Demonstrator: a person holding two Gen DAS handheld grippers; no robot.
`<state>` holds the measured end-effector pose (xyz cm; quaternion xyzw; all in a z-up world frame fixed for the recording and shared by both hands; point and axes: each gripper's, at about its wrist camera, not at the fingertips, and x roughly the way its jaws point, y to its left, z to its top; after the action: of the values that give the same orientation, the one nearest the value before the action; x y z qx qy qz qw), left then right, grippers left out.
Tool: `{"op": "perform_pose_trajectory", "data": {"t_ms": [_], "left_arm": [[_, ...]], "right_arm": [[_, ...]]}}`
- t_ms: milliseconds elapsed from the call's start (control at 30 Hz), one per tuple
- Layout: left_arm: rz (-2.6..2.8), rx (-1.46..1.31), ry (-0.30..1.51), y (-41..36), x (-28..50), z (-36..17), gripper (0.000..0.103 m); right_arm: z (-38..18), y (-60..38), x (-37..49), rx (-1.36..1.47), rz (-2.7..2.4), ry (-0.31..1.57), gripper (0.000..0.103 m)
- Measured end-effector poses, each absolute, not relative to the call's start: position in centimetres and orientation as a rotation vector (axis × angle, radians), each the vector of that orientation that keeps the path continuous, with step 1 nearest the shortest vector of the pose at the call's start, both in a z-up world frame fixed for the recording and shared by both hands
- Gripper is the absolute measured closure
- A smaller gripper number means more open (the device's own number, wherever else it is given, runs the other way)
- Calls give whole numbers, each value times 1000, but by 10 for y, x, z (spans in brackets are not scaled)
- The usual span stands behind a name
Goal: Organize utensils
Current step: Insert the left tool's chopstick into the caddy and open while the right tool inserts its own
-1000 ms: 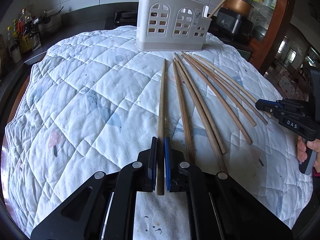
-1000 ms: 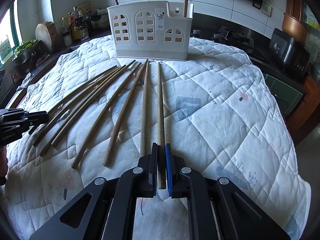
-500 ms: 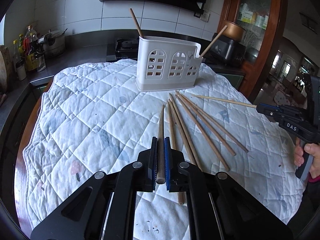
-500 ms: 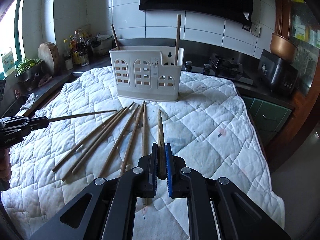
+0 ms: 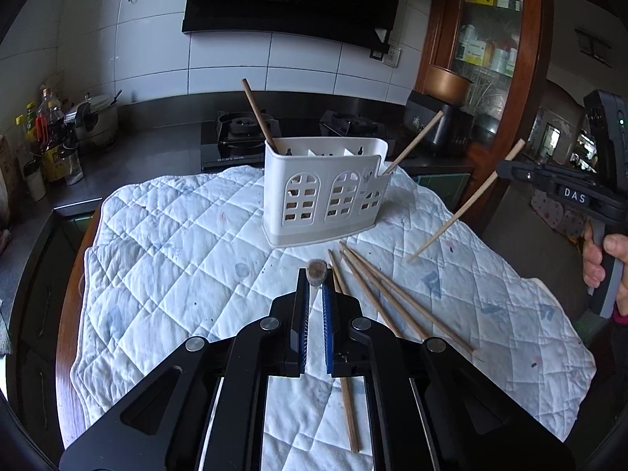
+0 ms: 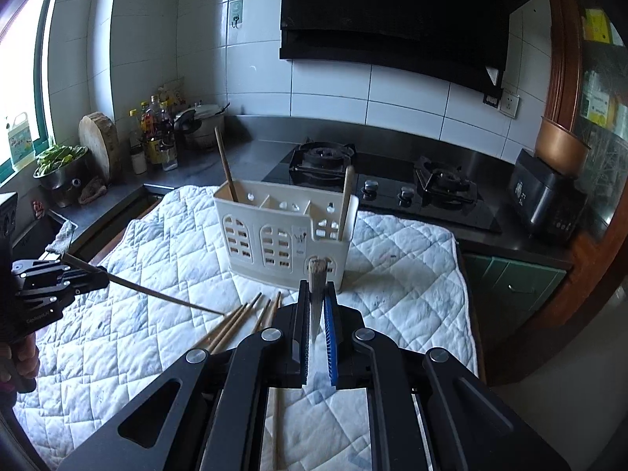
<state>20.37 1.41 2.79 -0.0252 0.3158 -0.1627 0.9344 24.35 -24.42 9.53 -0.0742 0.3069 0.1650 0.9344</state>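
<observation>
Holder: white utensil holder (image 5: 327, 190) stands upright on the quilted cloth (image 5: 176, 259), towards the far side of the counter (image 6: 251, 153).
Already stowed: two chopsticks stand in it, one leaning in the left end compartment (image 5: 257, 114), one in the low right end compartment (image 5: 414, 141). The middle compartments look empty from the right wrist view.
In my left gripper: left gripper (image 5: 315, 286) is pinched on one chopstick (image 5: 316, 267), held clear of the cloth; I see it end-on, so only its butt shows above the jaws.
In my right gripper: right gripper (image 6: 316, 294) is likewise clamped on a chopstick (image 6: 317, 272), pointing towards the holder. In the left wrist view this chopstick slants down and away from the jaws, its tip above the cloth.
Still loose: a fan of chopsticks (image 5: 386, 294) lies on the cloth just in front of the holder; I count about four or five, partly hidden by my gripper.
Progress: early. Two stowed, two in hand, the rest lying.
Next, as I judge it: carry both sticks over the holder's rim and drop them tip-first into a compartment.
Risk: the long sticks may catch on the rim or on the stowed pair.
</observation>
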Motion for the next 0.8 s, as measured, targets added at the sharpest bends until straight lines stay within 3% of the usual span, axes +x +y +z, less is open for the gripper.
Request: {"op": "perform_pose_trajectory", "data": {"t_ms": [467,800], "left_arm": [[-389,-53,548,7,248,117,98],[-333,-9,402,-3,289,182,98]], "right_arm": [[191,-226,307,-111,334,491,96],[169,-223,362,-99,280,542,96]]}}
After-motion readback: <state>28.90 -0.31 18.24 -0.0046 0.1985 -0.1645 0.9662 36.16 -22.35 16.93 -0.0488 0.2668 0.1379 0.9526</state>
